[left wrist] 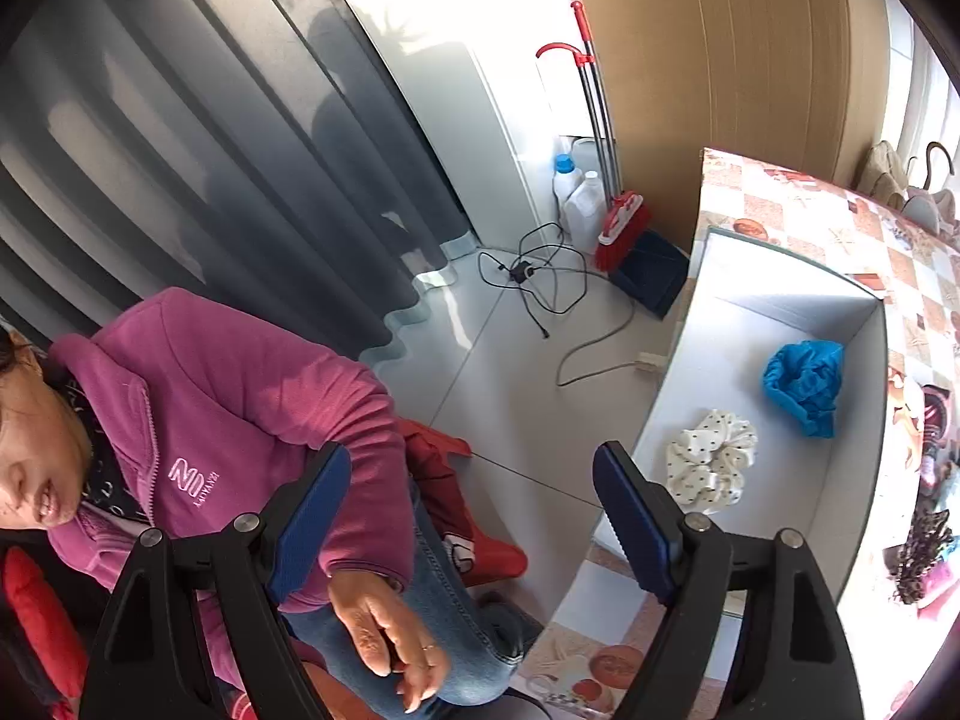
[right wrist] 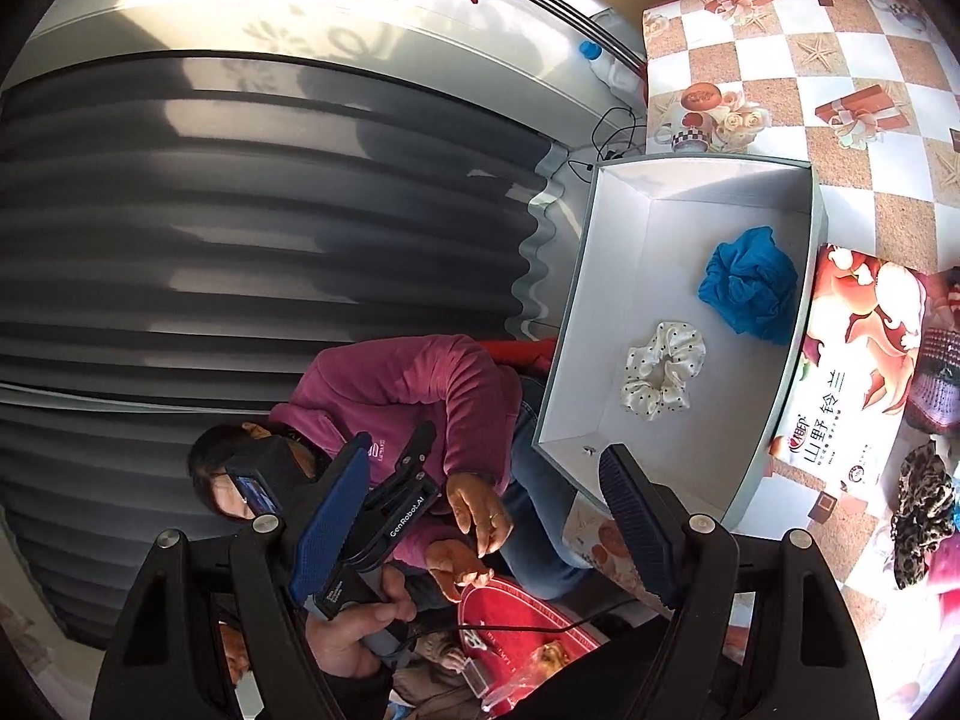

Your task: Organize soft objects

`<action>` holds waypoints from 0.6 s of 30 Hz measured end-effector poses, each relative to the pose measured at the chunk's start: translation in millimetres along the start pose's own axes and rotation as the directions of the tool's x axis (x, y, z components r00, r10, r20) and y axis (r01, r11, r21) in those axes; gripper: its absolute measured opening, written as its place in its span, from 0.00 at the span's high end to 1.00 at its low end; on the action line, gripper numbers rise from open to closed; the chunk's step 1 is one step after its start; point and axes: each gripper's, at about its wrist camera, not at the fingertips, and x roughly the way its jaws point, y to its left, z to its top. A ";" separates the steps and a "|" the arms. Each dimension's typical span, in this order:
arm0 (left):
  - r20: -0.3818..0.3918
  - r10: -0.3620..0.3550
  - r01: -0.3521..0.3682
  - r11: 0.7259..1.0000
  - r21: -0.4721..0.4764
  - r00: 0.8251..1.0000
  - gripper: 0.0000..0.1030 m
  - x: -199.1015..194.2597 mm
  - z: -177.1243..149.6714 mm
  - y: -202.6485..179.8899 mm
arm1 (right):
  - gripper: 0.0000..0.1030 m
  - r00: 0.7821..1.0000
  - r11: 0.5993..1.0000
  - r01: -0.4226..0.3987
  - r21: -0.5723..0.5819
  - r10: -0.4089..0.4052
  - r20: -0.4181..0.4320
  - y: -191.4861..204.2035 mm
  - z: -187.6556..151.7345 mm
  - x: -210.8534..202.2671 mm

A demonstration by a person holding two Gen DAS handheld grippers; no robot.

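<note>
We hold both grippers' fingers released and empty beside the white box (right wrist: 606, 300) on the tabletop (right wrist: 840, 120); inside the box lie a blue cloth (right wrist: 750, 285) and, nearer us, a polka-dot scrunchie (right wrist: 663, 369), apart from each other.

The left gripper (left wrist: 474, 516) and right gripper (right wrist: 480, 510) grasp nothing.

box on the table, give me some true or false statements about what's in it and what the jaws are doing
1. The white box holds two soft items. True.
2. The blue cloth lies on top of the polka-dot scrunchie. False: they lie apart on the box floor.
3. The right gripper holds the scrunchie. False: its jaws are open and empty.
4. The left gripper has open, empty jaws. True.
5. The box sits on a plain white tablecloth. False: the tablecloth is checkered with printed pictures.
</note>
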 end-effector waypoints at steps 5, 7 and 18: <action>0.004 -0.133 0.133 0.991 0.033 0.991 0.17 -20.1 -3.3 -34.1 | 0.22 0.969 0.955 0.239 -0.174 -0.223 0.104 15.9 -23.8 -19.4; 0.009 -0.208 0.207 0.975 0.080 0.978 0.17 -30.4 -7.3 -57.6 | 0.22 0.919 0.886 0.386 -0.256 -0.346 0.189 20.7 -41.1 -28.4; -0.168 -0.507 0.527 0.741 0.415 0.845 0.17 -72.1 -58.3 -203.2 | 0.22 0.691 0.730 0.681 -0.055 -0.616 0.379 -71.7 -144.2 -132.1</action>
